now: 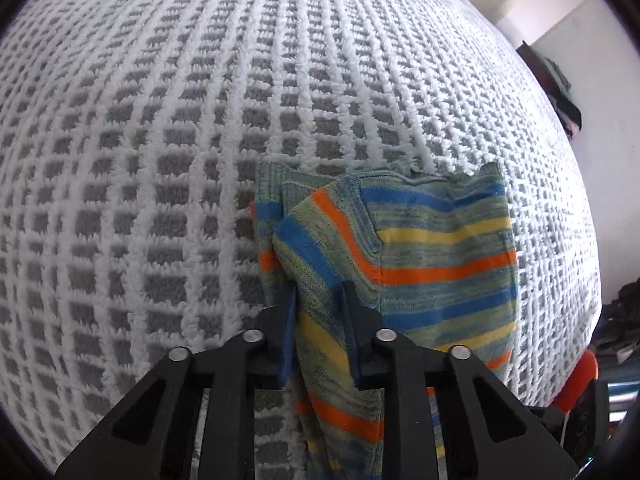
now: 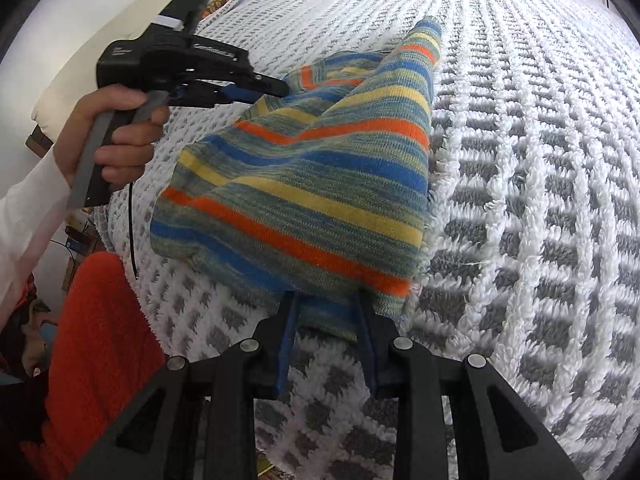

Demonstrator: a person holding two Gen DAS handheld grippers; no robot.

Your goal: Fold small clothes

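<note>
A striped top (image 2: 296,184) lies on a white and grey blanket (image 2: 540,200). At the left, a hand (image 2: 116,136) holds the left gripper (image 2: 280,90) by its handle. Its fingers are pinched together on a fold of the top — the cloth runs up between them and hangs by the tips. In the middle, the right gripper (image 2: 326,304) sits at the near edge of the top. Its fingers (image 2: 290,312) are closed on that edge, with cloth between them. The rest of the top spreads out past the fingers — partly lifted off the blanket.
</note>
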